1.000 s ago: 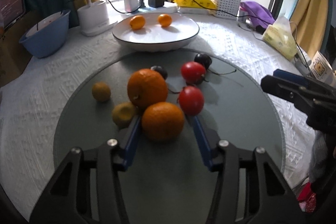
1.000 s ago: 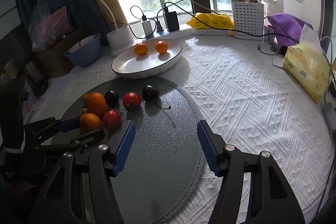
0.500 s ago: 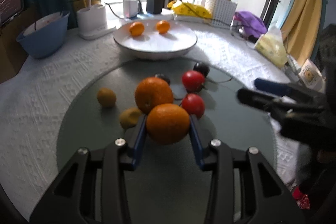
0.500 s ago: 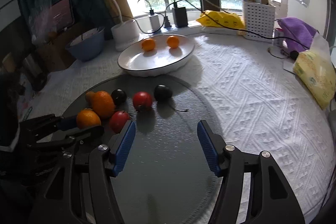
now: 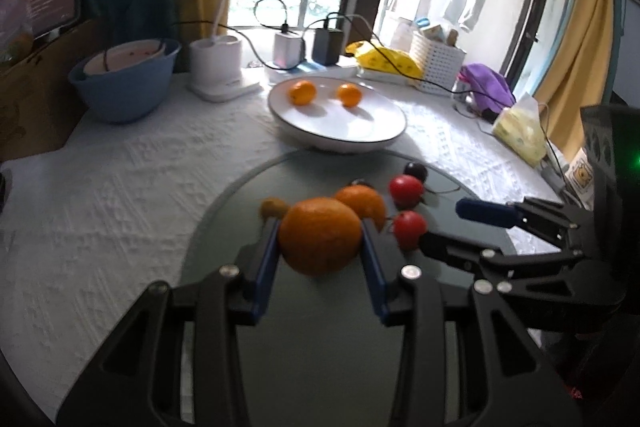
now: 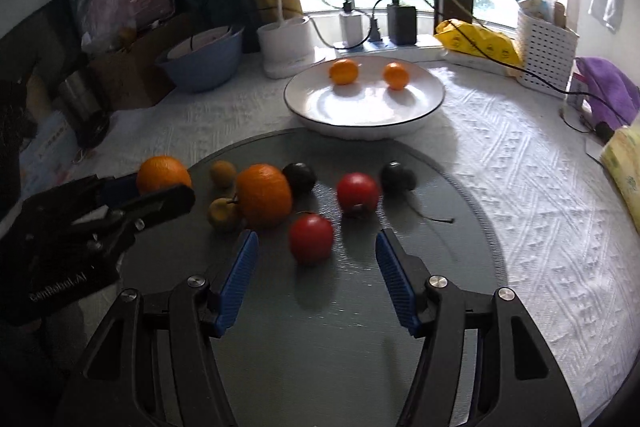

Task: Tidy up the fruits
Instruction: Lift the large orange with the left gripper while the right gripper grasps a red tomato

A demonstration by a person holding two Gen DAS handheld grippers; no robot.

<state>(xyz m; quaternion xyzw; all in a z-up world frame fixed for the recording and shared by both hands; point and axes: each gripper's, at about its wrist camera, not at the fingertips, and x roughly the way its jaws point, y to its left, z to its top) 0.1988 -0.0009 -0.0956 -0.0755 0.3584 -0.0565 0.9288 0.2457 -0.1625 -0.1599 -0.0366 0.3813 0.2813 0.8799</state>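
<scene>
The left claw (image 5: 320,247) now has the big orange (image 5: 320,241) pinched between its blue pads and carried clear of the dark glass disc (image 5: 320,367); a second ago that orange sat on the glass with the pads spread either side of it. From the right wrist view the same orange (image 6: 163,174) rides in the left claw (image 6: 156,187) out over the left edge of the disc, above the white cloth of the counter (image 6: 540,227). It is round, bright and dimpled, a little blurred.

The right claw (image 6: 316,255) has slid in over the glass since the earlier picture, its pads spread as wide as before and gripping nothing. The nearer red fruit (image 6: 311,238) now lies just ahead of the gap between its fingers, where a second ago bare glass lay.

Left on the disc: a second large orange (image 6: 264,195), two small yellow-brown fruits (image 6: 223,174) beside it, a dark plum (image 6: 299,177) behind it, another red fruit (image 6: 357,193) and a second dark plum (image 6: 394,177) with a thin stem trailing off.

Beyond the disc the white plate (image 6: 420,107) holds two small oranges (image 6: 343,71), side by side and apart, unchanged. A blue bowl (image 5: 120,95) stands at the far left of the counter.
</scene>
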